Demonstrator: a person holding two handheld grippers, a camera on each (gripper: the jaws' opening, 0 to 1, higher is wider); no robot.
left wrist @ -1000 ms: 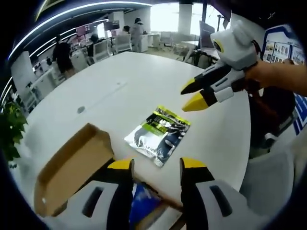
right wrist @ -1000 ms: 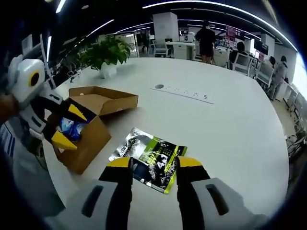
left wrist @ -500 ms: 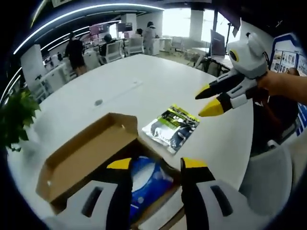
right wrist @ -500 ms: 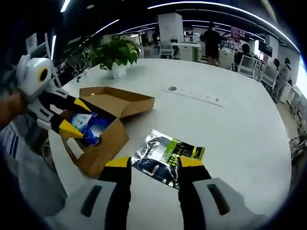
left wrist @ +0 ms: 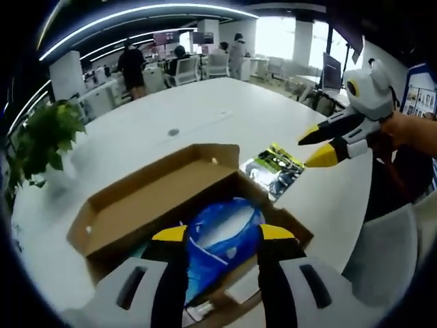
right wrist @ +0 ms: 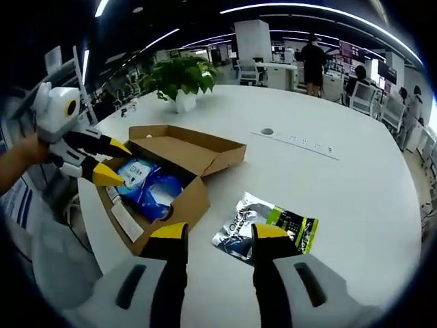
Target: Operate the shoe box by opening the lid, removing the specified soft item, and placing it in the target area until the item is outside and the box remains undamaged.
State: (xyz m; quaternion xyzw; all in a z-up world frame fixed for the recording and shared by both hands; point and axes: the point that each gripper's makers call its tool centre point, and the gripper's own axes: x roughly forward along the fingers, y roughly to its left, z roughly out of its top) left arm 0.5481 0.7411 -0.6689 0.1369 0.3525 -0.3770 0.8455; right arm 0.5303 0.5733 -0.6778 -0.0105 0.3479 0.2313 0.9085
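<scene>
In the left gripper view, the left gripper [left wrist: 220, 236] hangs just above the open shoe box [left wrist: 147, 201], jaws spread and holding nothing. The lid is folded back on the far left side. Right between the jaw tips sits a blue soft pouch [left wrist: 222, 236] inside the box, shiny and crinkled. It looks light and floppy, probably slick film, so a pinch on a raised fold near its upper edge seems the safest hold. Over to the right, the right gripper [left wrist: 321, 145] hovers over the white table [left wrist: 130, 140], near a green-and-silver packet [left wrist: 274, 169] lying flat outside the box.

In the right gripper view, the right gripper [right wrist: 213, 232] has its jaws apart and empty, the packet [right wrist: 268, 225] just beyond its tips on the table [right wrist: 341, 178]. At left, the left gripper [right wrist: 109, 160] pokes into the box [right wrist: 198, 154] at the blue pouch [right wrist: 153, 188].
</scene>
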